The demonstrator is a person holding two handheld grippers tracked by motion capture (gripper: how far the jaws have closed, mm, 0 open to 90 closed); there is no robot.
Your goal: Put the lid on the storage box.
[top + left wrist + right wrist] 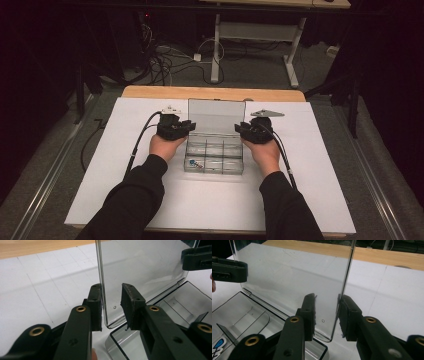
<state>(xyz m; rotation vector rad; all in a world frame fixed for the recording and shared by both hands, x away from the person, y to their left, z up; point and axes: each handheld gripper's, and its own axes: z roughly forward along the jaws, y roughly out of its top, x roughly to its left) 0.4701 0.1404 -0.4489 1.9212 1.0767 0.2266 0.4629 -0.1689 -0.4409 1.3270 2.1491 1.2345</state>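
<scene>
My left tongs (111, 305) straddle the lid's (142, 272) left edge, outer pad touching, inner pad clear: not clamped. My right tongs (326, 315) stand likewise at the opposite edge, the outer pad at the edge, a gap inside. The lid is a thin, clear, rigid plastic sheet, standing upright, long axis running between my hands, hinged at the rear of the box (214, 159). Both hands are equally near. The box is clear and compartmented, central on the white-covered desk (320, 165).
</scene>
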